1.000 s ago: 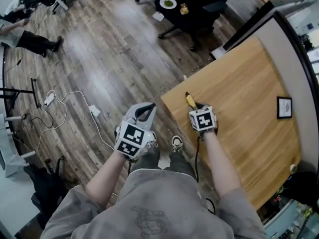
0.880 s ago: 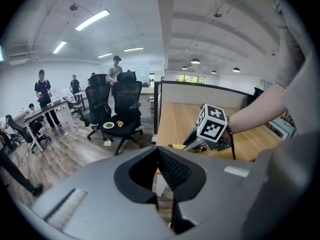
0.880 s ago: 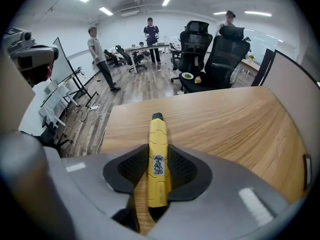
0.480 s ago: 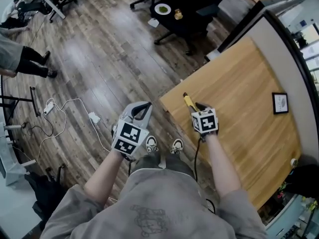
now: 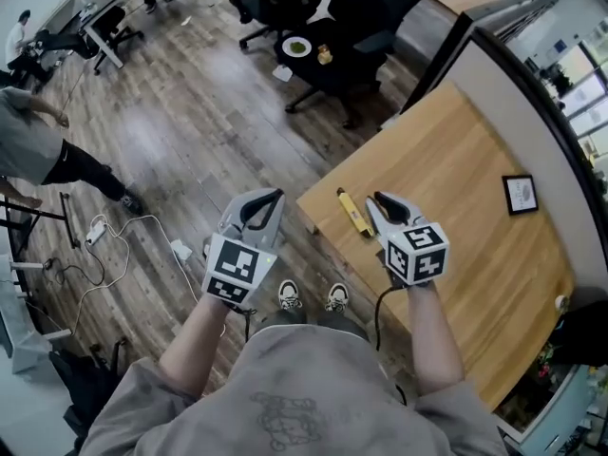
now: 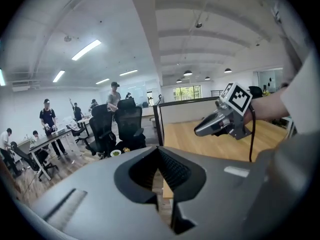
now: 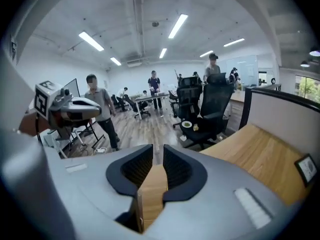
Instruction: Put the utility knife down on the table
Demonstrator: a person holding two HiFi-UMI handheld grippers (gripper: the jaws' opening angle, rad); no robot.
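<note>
The yellow utility knife (image 5: 353,213) lies flat on the wooden table (image 5: 465,169), near its front left corner. My right gripper (image 5: 380,200) hangs above the table just right of the knife and is not touching it. Its jaws are closing with nothing between them; only wood shows through the gap in the right gripper view (image 7: 157,151). My left gripper (image 5: 269,198) is held over the floor left of the table, shut and empty, its pads meeting in the left gripper view (image 6: 158,151). The knife is hidden in both gripper views.
A small framed picture (image 5: 519,195) lies on the table at the far right. A grey partition (image 5: 532,93) runs along the table's far side. Black office chairs (image 5: 351,17) and a plate (image 5: 295,46) stand beyond the corner. Cables (image 5: 142,221) trail on the floor; a person (image 5: 38,150) stands at left.
The right gripper has let go of the knife and risen away from it, leaving it on the table. The left gripper has risen too.
</note>
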